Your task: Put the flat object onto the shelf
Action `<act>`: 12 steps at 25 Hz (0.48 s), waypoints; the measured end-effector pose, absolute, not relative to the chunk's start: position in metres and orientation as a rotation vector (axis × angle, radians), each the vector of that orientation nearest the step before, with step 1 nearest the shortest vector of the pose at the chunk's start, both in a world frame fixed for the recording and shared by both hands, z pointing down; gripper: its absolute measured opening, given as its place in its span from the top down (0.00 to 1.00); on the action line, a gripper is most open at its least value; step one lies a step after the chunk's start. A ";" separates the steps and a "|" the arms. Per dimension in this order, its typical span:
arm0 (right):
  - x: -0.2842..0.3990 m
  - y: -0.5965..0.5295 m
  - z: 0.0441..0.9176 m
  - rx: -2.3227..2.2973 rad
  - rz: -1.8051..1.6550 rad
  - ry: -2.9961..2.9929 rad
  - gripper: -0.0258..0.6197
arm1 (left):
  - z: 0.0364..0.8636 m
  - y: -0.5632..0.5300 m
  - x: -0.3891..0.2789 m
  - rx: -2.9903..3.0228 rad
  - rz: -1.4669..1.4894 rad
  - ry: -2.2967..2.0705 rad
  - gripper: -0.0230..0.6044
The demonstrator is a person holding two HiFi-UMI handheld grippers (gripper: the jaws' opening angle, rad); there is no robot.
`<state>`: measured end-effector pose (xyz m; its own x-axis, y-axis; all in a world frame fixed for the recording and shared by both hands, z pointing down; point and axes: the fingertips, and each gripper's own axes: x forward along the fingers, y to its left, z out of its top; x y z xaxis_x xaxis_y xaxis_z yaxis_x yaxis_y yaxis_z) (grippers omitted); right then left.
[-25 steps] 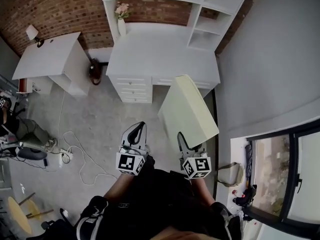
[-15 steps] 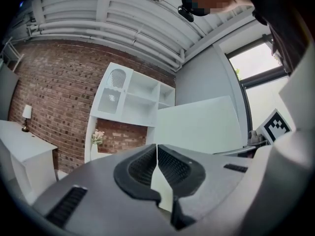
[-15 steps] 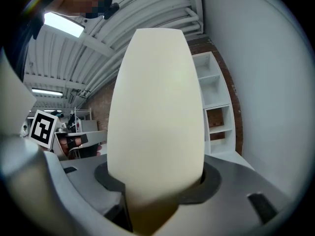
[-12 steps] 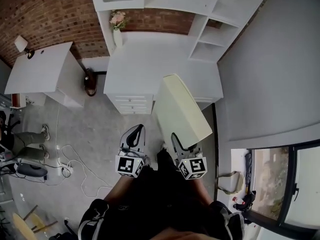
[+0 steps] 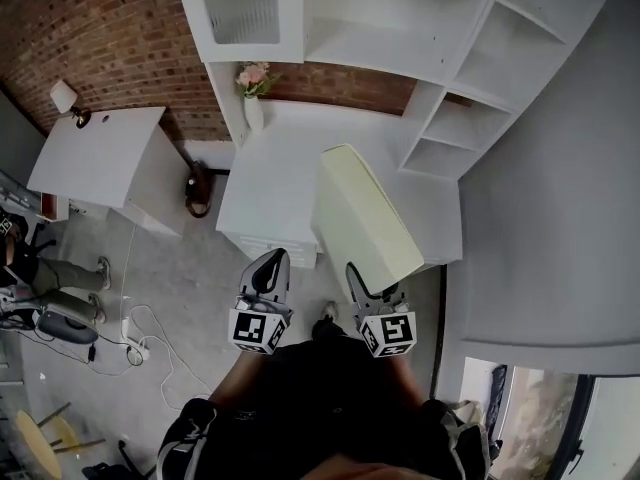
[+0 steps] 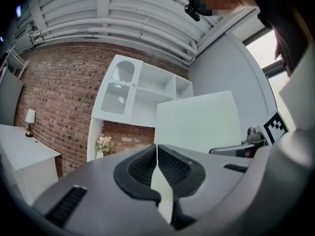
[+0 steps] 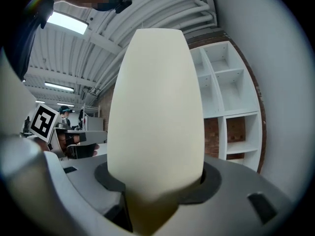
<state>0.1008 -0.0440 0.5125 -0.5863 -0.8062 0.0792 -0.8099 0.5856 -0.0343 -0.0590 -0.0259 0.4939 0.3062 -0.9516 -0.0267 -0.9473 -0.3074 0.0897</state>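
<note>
A pale cream flat slab [image 5: 362,215] stands tilted up from my right gripper [image 5: 372,285], whose jaws are shut on its near edge. In the right gripper view the slab [image 7: 156,112] fills the middle and hides what lies straight ahead. My left gripper [image 5: 267,274] is beside it to the left, shut with nothing between its pads [image 6: 157,162]. The white shelf unit [image 5: 420,38] with open compartments rises ahead, above a white desk [image 5: 270,183]. The slab's far end reaches over the desk top.
A white vase with pink flowers [image 5: 252,93] stands at the desk's back left. A second white table [image 5: 95,158] with a small lamp [image 5: 66,96] is at the left against the brick wall. Cables [image 5: 150,328] lie on the floor. A grey wall [image 5: 560,208] runs along the right.
The view has come closer to the desk and shelf unit, which now fill more of the top. The slab stays in the right gripper, its far end now over the desk.
</note>
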 end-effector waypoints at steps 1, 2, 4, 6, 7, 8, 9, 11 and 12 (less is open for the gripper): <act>0.104 -0.059 0.507 1.383 0.071 -2.761 0.54 | 0.491 -0.041 -0.057 2.488 -0.121 -1.827 0.94; 0.107 -0.073 0.501 1.367 0.041 -2.770 0.54 | 0.489 -0.054 -0.055 2.483 -0.129 -1.843 0.94; 0.114 -0.100 0.490 1.344 -0.014 -2.783 0.54 | 0.483 -0.077 -0.055 2.462 -0.147 -1.881 0.94; 0.117 -0.125 0.478 1.337 -0.057 -2.780 0.54 | 0.476 -0.097 -0.060 2.435 -0.158 -1.916 0.94; 0.117 -0.136 0.473 1.340 -0.067 -2.773 0.54 | 0.473 -0.106 -0.064 2.426 -0.155 -1.929 0.94; 0.117 -0.145 0.470 1.343 -0.073 -2.764 0.53 | 0.472 -0.115 -0.068 2.425 -0.148 -1.936 0.94; 0.117 -0.151 0.467 1.344 -0.083 -2.755 0.54 | 0.472 -0.123 -0.071 2.428 -0.139 -1.937 0.94; 0.116 -0.162 0.456 1.344 -0.137 -2.736 0.54 | 0.472 -0.141 -0.079 2.443 -0.135 -1.928 0.94; 0.113 -0.167 0.447 1.347 -0.178 -2.726 0.54 | 0.472 -0.150 -0.083 2.452 -0.140 -1.921 0.94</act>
